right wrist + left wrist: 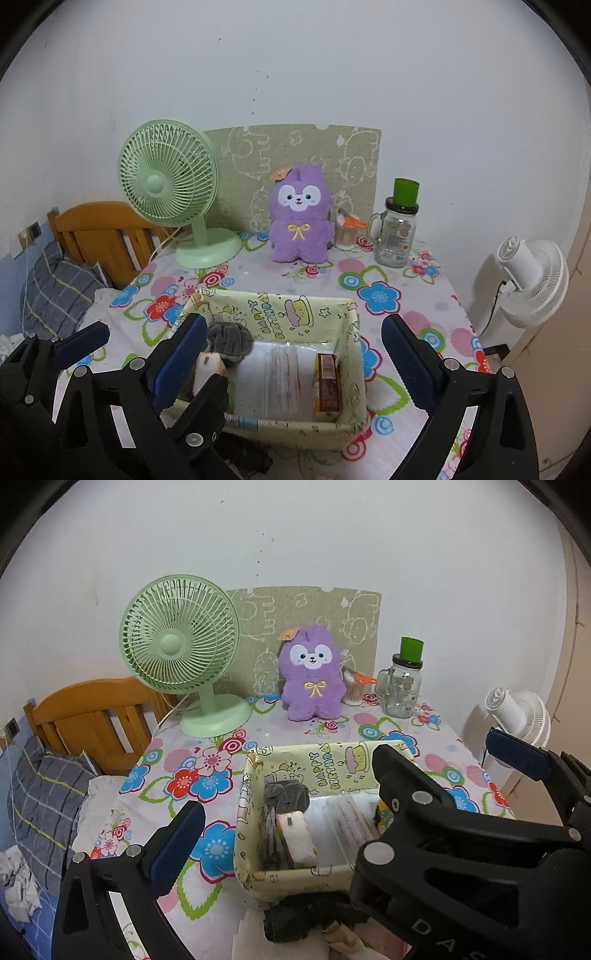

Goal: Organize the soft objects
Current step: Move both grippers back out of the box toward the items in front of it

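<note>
A pale yellow box [325, 762] [258, 424] printed "Happy Birthday" sits on the floral tablecloth. In it lie a grey scrunchie [286, 795] [229, 341], a white tissue pack [297, 840], a clear plastic packet [280, 376] and a small brown carton [327, 382]. A purple plush toy [312, 674] [299, 216] stands at the back. Dark and light soft items [303, 919] lie in front of the box. My left gripper [288, 794] is open and empty above the box's left side. My right gripper [295, 354] is open and empty, its fingers spread over the box.
A green desk fan [181, 653] [168, 188] stands back left. A glass jar with a green cap [402, 685] [397, 230] and a cotton swab holder [352, 688] stand back right. A white fan [532, 280] is off the table's right edge. A wooden bed frame [92, 716] is left.
</note>
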